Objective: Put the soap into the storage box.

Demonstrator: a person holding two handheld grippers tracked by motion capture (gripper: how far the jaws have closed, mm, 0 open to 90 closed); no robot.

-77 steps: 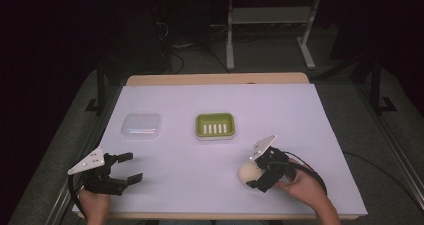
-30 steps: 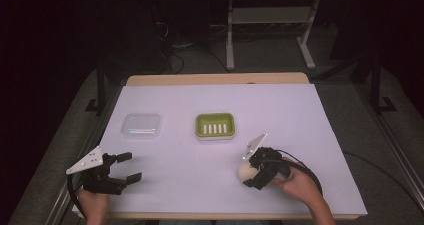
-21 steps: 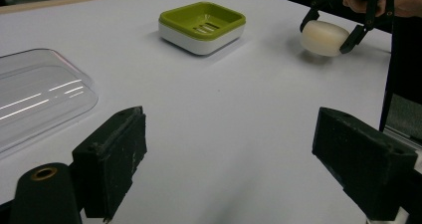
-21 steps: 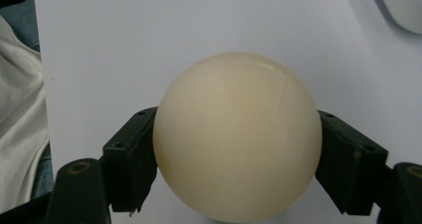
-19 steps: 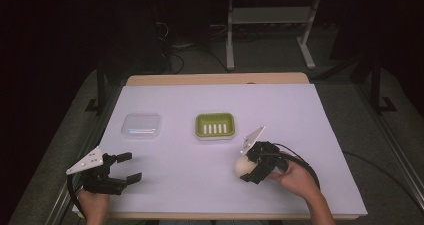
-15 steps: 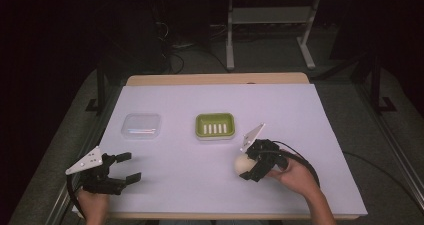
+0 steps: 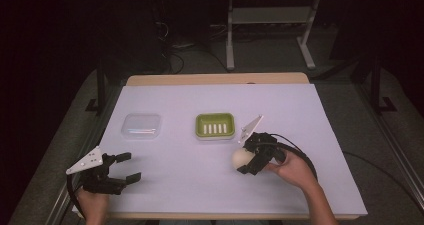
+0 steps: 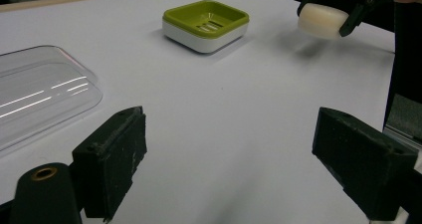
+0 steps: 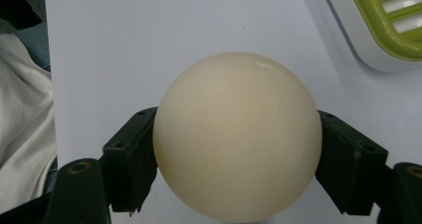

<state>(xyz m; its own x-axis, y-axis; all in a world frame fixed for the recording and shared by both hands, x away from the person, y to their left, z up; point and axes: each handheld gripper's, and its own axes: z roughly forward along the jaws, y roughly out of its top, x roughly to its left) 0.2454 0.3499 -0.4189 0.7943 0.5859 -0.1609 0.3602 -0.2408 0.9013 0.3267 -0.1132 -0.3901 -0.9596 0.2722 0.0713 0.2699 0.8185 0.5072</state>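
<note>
Right of centre frame, the right gripper point(image 7: 248, 160) fingers clamp a rounded cream soap point(image 7: 242, 157) near the green dish point(image 7: 215, 125); its smooth curve could slip free. The left gripper point(image 7: 123, 167) fingers stand wide.

A round cream soap point(image 9: 236, 137) is squeezed between the two black fingers point(image 9: 130, 159) of the right gripper point(image 9: 238, 174), above the white surface point(image 9: 149, 45), with a green and white soap dish point(image 9: 385, 25) up and to the right of the soap, well apart.
</note>
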